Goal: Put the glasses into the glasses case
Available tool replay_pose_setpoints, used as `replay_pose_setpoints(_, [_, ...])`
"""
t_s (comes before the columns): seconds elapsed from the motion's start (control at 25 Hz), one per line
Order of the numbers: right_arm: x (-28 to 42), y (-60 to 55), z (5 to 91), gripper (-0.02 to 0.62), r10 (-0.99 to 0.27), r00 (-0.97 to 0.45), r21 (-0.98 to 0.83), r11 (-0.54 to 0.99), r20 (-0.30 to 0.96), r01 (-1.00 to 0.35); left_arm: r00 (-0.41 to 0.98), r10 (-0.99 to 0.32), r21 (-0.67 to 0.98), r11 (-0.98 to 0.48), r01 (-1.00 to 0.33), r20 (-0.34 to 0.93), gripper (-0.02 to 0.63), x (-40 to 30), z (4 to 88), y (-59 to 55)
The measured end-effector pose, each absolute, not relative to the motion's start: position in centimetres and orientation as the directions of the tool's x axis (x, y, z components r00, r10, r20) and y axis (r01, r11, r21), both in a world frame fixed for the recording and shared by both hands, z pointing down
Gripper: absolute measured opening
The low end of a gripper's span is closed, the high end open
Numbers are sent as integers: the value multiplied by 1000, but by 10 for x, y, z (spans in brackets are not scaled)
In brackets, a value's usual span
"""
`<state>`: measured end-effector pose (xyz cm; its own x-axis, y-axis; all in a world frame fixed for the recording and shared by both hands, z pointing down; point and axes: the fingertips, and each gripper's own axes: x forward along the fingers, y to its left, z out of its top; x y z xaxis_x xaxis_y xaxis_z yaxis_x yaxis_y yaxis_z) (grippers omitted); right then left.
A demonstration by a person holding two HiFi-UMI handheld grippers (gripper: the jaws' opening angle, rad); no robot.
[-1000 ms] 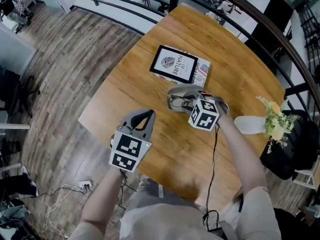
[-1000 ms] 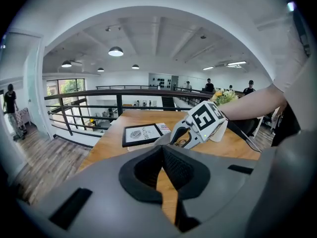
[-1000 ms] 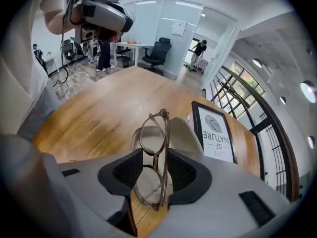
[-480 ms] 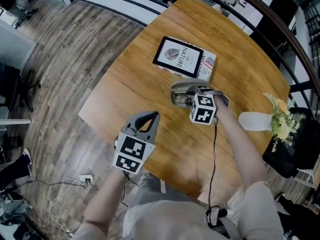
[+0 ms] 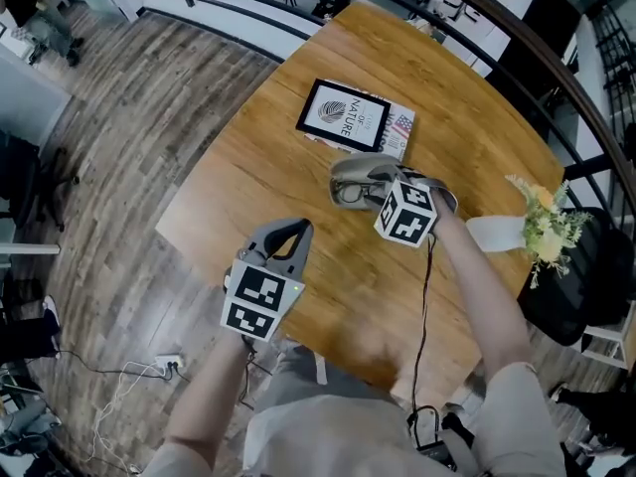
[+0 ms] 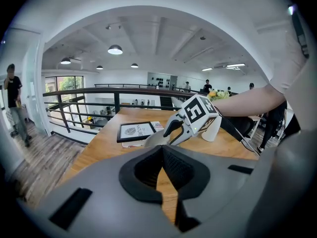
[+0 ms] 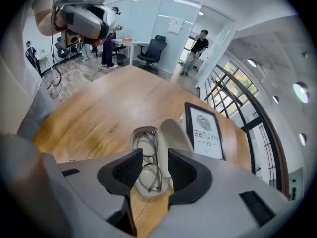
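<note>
**Layout.** The table [image 5: 298,167] carries a book [image 5: 348,117] with a framed cover on the far side and a white vase [image 5: 497,233] at the right. The glasses case [image 5: 363,170] lies just near of the book.

**Case.** The glasses case lies open. Its lid [image 7: 174,134] is raised on the side toward the book, and its tray faces up.

**Hand-held grippers.**
- The right hand-held gripper [image 7: 154,167] hangs directly over the tray. Its jaws are spread and pinch nothing. One pad [image 7: 130,168] stands to either side of the tray.
- The left hand-held gripper [image 6: 161,157] hovers over the near left part of the table, well apart from the case. Its jaw tips are pressed together on nothing.

**Glasses.** The glasses [image 7: 148,160] lie folded inside the tray, lengthwise along it, with both lenses within the rim.

**Procedure.** We judge the placement itself to be complete. The step in hand is to clear the right hand-held gripper from the tray.
1. We keep the jaws spread. Pressing them together here could catch the frame or the tray wall.
2. We lift straight up and back along the gripper's own axis. A sideways move risks knocking the raised lid or dragging the tray across the table.
3. We check that no temple arm stands above the rim before anything touches the lid.
4. If the lid is then to be shut, we push it with one closed jaw tip. The left hand-held gripper can steady the near end of the case so that it does not slide toward the book.
</note>
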<state>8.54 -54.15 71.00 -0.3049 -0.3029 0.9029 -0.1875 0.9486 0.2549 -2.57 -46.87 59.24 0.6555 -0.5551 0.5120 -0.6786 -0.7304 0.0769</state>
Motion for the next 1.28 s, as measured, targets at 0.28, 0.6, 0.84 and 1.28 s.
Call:
replay_pose_setpoints(0.28, [87,-550,604,136,-493,-403,337,853,771,-399,650,-638,39,-701,-712,414,15,-40,533,-479])
replay_pose_setpoints(0.6, [80,-510,468,76,-662,-550,276,731,509,-624,628,-721,-77,-673,-736,295,15,-64,437,-472])
replay_pose_setpoints(0.84, [72,-466,366,48,-728,-624,159,677,283,-719,634,-751,-141,-659,-739,184,15,-78,364,-446])
replay_pose_setpoints(1.28, [81,-386,264,37,-825,-565,135,563,30,-815,656,-755,-223,-642,-734,15,15,-94,273,-381])
